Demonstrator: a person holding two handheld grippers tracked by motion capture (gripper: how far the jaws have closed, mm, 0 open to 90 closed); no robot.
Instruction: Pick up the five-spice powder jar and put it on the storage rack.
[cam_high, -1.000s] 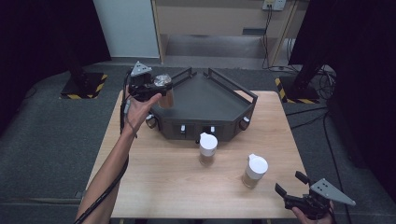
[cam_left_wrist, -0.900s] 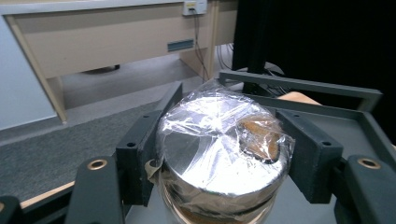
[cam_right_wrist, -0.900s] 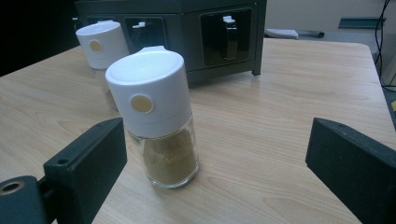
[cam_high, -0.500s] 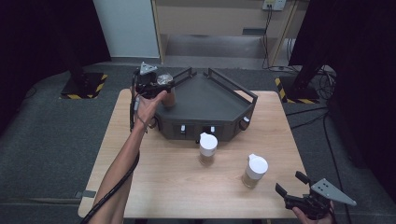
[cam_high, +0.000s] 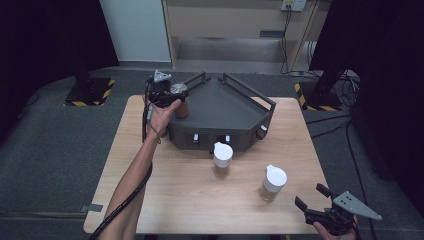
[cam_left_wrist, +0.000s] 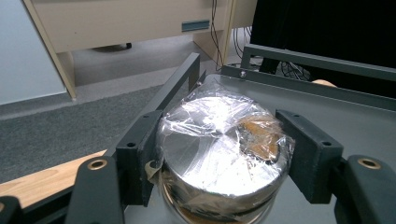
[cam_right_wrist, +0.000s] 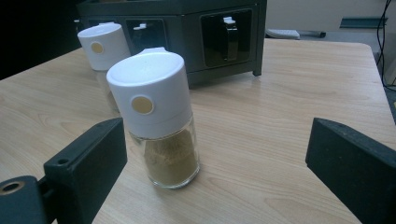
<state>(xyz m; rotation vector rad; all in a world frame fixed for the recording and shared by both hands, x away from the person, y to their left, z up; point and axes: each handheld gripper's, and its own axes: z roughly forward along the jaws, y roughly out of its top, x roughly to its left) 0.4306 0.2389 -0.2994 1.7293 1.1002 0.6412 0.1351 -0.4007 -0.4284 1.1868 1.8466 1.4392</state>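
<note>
A jar with a shiny silver lid (cam_left_wrist: 219, 149) wrapped in clear film, brown contents below, sits between the jaws of my left gripper (cam_left_wrist: 223, 156), which is shut on it. In the high view this jar (cam_high: 181, 104) is at the left corner of the dark grey rack's flat top (cam_high: 225, 107), with the left gripper (cam_high: 167, 95) beside the rail; whether it rests on the top I cannot tell. My right gripper (cam_high: 309, 196) stands open near the table's front right edge. A white-capped spice jar (cam_right_wrist: 156, 116) stands upright just ahead of its jaws, untouched.
A second white-capped spice jar (cam_high: 222, 159) stands in front of the rack, left of the first one (cam_high: 273, 182). The rack's front face (cam_right_wrist: 187, 23) has slots with small levers. Raised rails (cam_left_wrist: 177, 88) edge the rack top. Bare wooden table (cam_high: 175, 195) lies between the arms.
My left hand has carried the film-wrapped jar a little to the right and down, onto the rack's left corner. The right gripper and both spice jars have stayed put.
</note>
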